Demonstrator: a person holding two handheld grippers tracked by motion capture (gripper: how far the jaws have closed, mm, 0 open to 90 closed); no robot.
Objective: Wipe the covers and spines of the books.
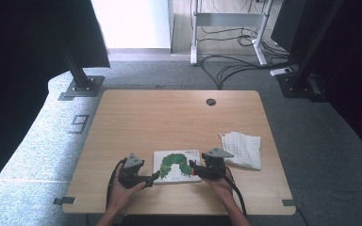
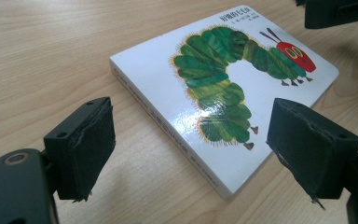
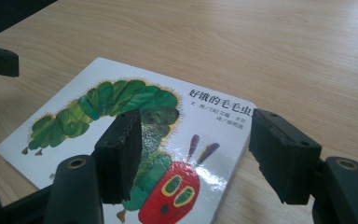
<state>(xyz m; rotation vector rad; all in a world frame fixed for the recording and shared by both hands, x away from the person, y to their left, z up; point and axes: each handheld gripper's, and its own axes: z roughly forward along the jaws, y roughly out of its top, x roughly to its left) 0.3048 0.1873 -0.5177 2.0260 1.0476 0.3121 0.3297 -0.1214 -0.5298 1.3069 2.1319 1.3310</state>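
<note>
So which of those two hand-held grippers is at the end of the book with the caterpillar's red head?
The right hand-held gripper: its open jaws straddle the book corner by the red head. The left hand-held gripper is at the spine side, near the green tail.

1. A light wooden table (image 1: pixel 179 113) with rounded corners stands on grey carpet (image 1: pixel 311 141); a round cable hole (image 1: pixel 210 101) sits near its far edge.
2. Black metal posts (image 1: pixel 78 70) on flat base plates stand at both far corners.
3. Dark curtains (image 1: pixel 19 56) hang at left and right.
4. Beyond, a white desk frame (image 1: pixel 226 21) stands over loose cables (image 1: pixel 231 66).
5. Bright light falls on the white wall (image 1: pixel 132 23).
</note>
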